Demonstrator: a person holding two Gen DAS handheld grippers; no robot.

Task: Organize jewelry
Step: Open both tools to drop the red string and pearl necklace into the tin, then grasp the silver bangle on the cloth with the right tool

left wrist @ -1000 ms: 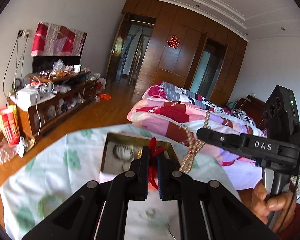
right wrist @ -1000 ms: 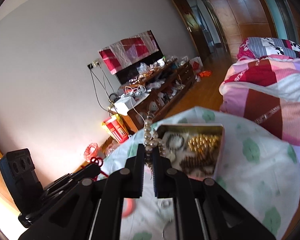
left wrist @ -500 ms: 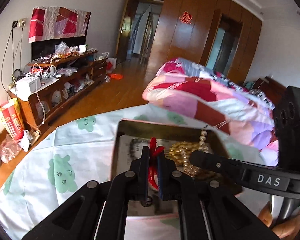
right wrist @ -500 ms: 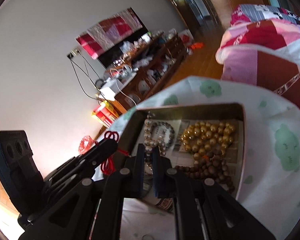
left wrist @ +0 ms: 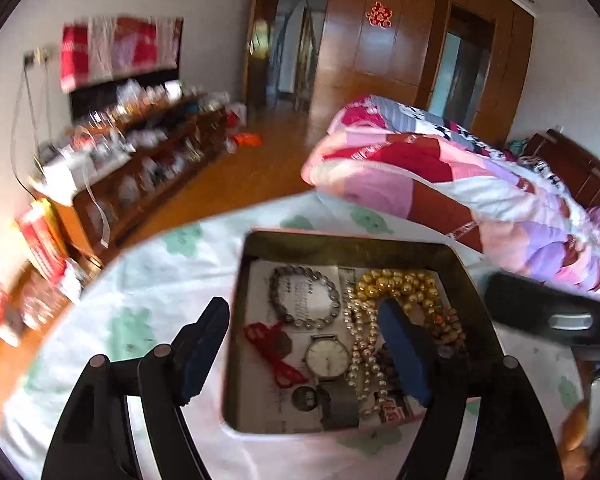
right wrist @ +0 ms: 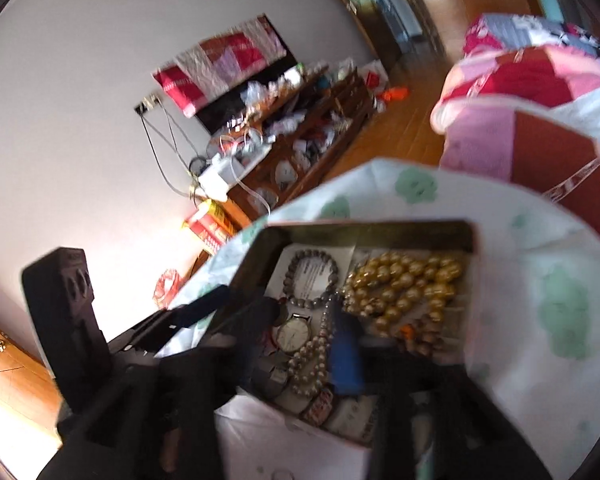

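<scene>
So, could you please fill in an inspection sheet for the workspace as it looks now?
Surface: white cloth with green prints.
Job's things: open tin holding grey bead bracelet, gold beads, pearl strand, watch, red cord, brown beads.
Clutter: nothing seen on the cloth.
Grippers: left tool and right tool over the tin, jaws opening, nothing clamped.
Cables: wires on the wall.
Surroundings: crowded wooden cabinet, folded quilt.
</scene>
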